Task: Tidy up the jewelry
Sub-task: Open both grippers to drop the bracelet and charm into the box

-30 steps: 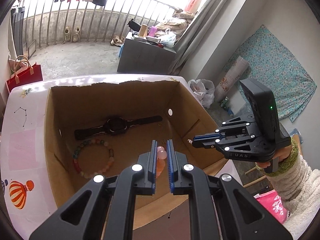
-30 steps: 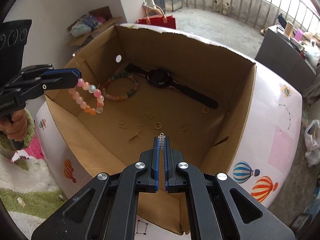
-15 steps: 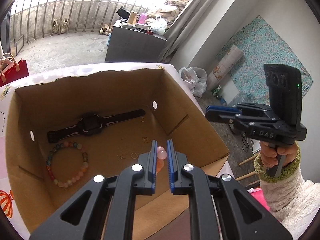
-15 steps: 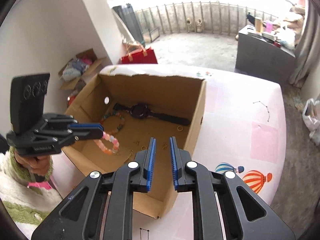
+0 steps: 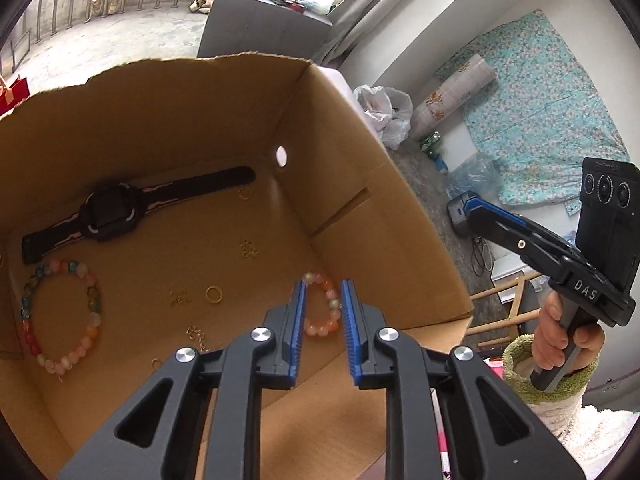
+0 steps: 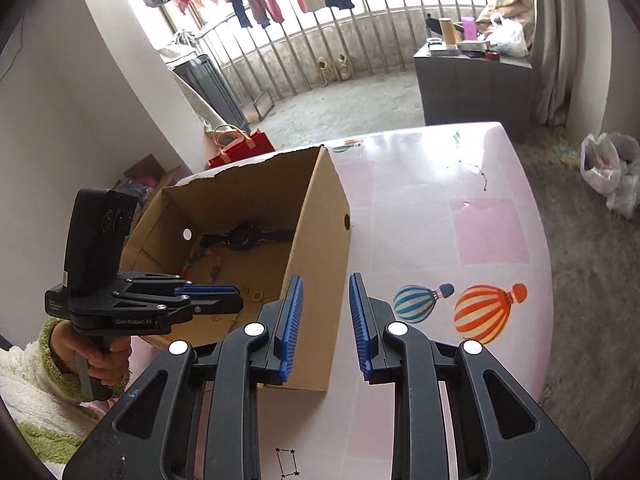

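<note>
Released pink bracelet (image 5: 319, 307) now among two in box (image 5: 380, 216), both grippers' fingers (image 5: 298, 322) newly parted, empty

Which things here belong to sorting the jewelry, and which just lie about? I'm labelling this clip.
Job:
cardboard box
pink bead bracelet
multicolour bead bracelet
watch
gold ring

Lying about:
red bag
white plastic bag
shoes

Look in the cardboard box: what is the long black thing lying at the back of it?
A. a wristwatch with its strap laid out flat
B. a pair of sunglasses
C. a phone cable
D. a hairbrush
A: the wristwatch lies flat on the floor of the cardboard box, its square face in the middle and a dark strap stretching out to each side.
</note>
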Demonstrator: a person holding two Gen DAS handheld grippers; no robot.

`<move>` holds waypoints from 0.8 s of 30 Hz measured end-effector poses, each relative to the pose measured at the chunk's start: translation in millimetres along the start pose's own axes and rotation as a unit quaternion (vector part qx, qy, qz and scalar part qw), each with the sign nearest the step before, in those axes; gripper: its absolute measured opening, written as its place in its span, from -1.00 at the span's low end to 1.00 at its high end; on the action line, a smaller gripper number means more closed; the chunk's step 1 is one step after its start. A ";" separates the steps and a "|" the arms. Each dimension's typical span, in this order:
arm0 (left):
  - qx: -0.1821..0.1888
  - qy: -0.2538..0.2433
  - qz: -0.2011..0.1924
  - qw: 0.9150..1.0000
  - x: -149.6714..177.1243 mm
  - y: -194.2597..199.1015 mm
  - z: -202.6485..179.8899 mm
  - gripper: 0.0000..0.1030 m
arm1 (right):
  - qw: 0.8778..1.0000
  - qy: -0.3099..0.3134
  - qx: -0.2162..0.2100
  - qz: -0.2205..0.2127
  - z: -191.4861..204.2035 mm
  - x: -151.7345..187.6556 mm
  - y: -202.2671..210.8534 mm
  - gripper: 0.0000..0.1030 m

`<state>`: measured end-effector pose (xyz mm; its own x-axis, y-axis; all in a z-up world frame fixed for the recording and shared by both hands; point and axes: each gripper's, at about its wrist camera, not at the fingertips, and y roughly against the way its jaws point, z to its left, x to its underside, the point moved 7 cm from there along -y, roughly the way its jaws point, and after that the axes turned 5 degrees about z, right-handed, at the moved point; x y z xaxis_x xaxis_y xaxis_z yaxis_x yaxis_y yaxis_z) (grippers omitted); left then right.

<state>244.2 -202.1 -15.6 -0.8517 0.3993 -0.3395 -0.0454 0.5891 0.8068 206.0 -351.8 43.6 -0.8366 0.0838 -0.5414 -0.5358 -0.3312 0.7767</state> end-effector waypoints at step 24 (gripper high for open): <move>-0.320 0.086 -0.146 0.932 75.4 173.2 95.3 0.84 | 0.996 -0.048 -0.021 0.071 33.5 29.4 -57.4 0.30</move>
<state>221.9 -3.1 52.4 -0.8227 0.1364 -0.5518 -0.5438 0.0939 0.8340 208.3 -298.8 -6.0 -0.9121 0.1224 -0.3913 -0.4070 -0.3846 0.8285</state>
